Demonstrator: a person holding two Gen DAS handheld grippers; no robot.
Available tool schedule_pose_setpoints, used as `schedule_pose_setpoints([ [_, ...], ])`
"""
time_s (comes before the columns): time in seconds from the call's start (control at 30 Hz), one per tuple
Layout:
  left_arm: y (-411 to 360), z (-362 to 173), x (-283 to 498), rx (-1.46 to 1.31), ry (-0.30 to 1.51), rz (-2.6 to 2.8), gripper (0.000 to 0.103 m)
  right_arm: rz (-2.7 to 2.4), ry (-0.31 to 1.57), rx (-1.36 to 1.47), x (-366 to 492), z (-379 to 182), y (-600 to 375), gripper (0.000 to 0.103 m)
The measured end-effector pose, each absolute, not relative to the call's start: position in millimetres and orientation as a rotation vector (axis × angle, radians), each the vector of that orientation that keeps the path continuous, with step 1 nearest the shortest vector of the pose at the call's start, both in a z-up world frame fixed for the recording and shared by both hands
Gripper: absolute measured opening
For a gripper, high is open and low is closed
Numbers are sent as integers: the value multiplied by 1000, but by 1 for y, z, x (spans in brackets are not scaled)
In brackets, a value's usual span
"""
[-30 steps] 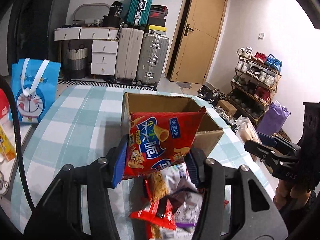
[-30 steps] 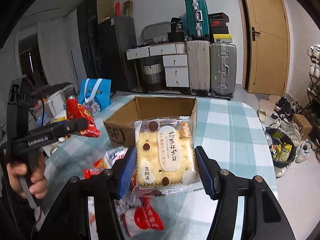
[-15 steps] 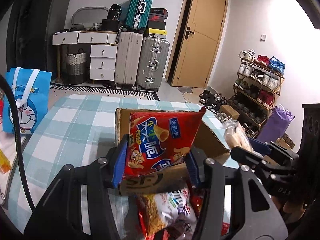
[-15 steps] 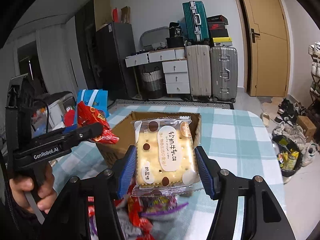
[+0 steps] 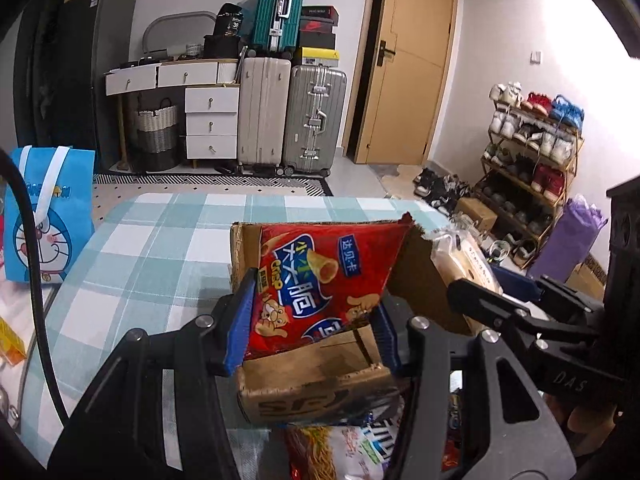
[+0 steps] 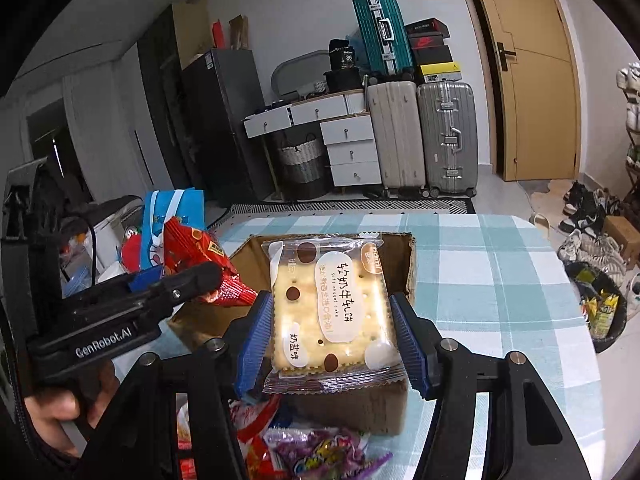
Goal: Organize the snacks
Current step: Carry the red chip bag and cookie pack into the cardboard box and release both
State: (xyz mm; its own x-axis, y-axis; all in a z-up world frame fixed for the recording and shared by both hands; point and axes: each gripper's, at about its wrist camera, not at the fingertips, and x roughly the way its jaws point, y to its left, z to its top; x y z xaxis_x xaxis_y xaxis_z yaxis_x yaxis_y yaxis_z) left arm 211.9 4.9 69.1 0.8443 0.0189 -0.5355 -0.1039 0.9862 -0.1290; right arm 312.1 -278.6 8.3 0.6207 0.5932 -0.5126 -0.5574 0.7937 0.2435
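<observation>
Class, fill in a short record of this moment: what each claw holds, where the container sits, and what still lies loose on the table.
left claw: shut on red chip bag, held above the box
right claw: shut on cracker packet, held above the box
cardboard box: open-topped, on the checked tablecloth
loose snacks: piled on the near side of the box
inside of box: hidden by the held packets

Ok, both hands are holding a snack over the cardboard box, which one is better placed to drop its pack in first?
Probably the left. The red chip bag in the left gripper hangs over the cardboard box opening; the right gripper holds its cracker pack nearer the front wall.
</observation>
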Motion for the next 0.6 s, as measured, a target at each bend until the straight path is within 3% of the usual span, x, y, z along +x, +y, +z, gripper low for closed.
schedule_pose_setpoints([
  [0.53,9,34,249,-154,650,50,49,664,632,40,328,-5,-266,55],
  [0.6,10,35,247,-149,651,53,57,666,629,42,325,-4,-271,56],
])
